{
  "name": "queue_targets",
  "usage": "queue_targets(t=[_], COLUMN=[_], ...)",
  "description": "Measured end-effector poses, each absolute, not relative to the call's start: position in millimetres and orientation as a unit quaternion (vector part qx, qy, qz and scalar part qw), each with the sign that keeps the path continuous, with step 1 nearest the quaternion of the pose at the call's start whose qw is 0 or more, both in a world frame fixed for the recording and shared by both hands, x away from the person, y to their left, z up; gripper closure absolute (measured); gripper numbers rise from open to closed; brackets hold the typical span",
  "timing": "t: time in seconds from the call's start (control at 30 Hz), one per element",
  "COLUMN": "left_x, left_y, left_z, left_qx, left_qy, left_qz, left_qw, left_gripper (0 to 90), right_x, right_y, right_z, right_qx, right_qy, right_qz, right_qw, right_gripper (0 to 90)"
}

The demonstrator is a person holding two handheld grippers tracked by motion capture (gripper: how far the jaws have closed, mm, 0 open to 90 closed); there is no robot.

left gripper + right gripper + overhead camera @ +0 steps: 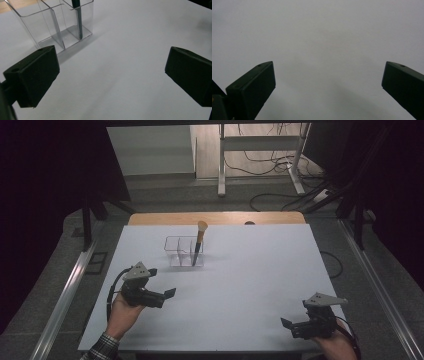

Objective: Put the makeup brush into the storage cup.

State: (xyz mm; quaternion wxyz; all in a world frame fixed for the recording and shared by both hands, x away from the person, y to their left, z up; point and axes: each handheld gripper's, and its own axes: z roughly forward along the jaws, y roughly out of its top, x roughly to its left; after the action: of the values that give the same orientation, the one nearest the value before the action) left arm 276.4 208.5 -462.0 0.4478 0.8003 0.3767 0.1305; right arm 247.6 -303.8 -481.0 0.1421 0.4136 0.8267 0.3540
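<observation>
A makeup brush (199, 242) stands in the right-hand compartment of a clear acrylic organizer (181, 251) near the far middle of the white table (260, 285). Its long axis runs close to vertical, tilted slightly, with the tan bristle head uppermost above the rim and the dark handle reaching down to the compartment floor.

The left gripper (167, 295) rests low over the table, held in the person's left hand (124, 312), jaws spread wide and empty. The organizer lies ahead of these jaws and a little to the right in the high view; in the left gripper view the organizer (60, 27) sits at upper left with the brush handle (78, 20) inside it, off the line between the jaws.

The right gripper (288, 326) lies at the near right corner, well apart from the organizer, jaws likewise wide and empty, facing bare table (319, 37).

The left gripper is judged the nearer. Any grasp of the upright handle would call for the jaws to be swung toward it and raised above the rim.
</observation>
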Motion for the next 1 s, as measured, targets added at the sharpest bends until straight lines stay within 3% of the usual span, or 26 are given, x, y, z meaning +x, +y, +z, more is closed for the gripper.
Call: queue_targets(t=[1.0], left_x=[245], left_y=[232], left_z=[-468], left_qx=[0.79], left_qy=[0.393], left_qz=[0.144], left_qw=[0.448], left_gripper=[0.0], right_x=[248], right_y=[-304], right_z=[-481], right_qx=[0.415], right_qy=[0.826], right_qz=[0.354], right_qw=[0.141], right_gripper=[0.0])
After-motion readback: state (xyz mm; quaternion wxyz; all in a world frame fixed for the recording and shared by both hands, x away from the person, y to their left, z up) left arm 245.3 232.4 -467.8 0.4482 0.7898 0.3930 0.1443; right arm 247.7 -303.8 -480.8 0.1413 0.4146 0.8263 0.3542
